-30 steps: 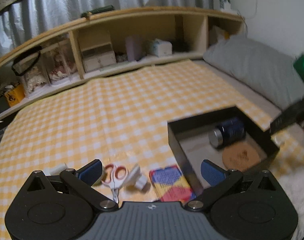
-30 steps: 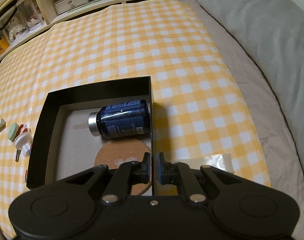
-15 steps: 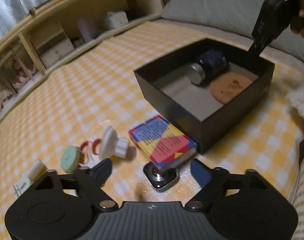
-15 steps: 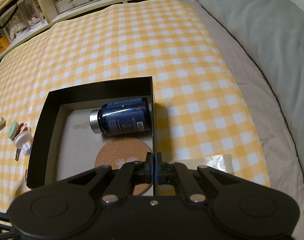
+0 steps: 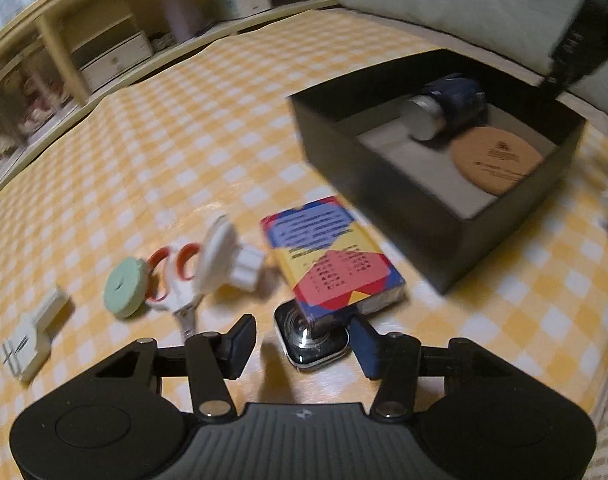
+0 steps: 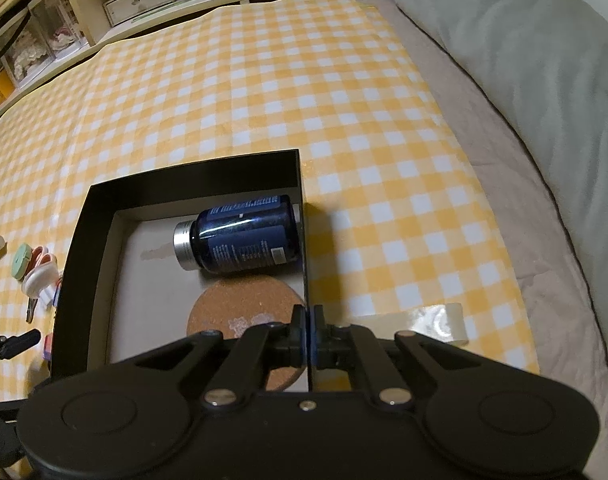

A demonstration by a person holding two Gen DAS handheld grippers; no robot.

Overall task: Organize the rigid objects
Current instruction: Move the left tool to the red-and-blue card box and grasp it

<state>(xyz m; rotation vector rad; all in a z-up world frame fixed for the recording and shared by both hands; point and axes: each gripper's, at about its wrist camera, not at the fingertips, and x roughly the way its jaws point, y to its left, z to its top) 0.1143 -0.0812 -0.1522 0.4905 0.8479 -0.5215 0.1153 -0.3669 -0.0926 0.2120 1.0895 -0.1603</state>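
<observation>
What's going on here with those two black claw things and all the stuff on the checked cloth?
Someone is tidying small items into a black box. The right gripper is shut on the box's side wall, steadying it; a blue bottle and a cork coaster already lie inside. The left gripper has been closing around a small watch beside a colourful card box, but its pads are not pressing it yet. Scissors wait nearby.

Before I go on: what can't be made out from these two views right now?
- Watch, left wrist view: the card box lies over its far part; contact with the left gripper is unclear.
- Card box print: too blurred.
- Scissors: blades partly behind the white knob.
- Black box, right wrist view: near corner behind the right gripper.
</observation>
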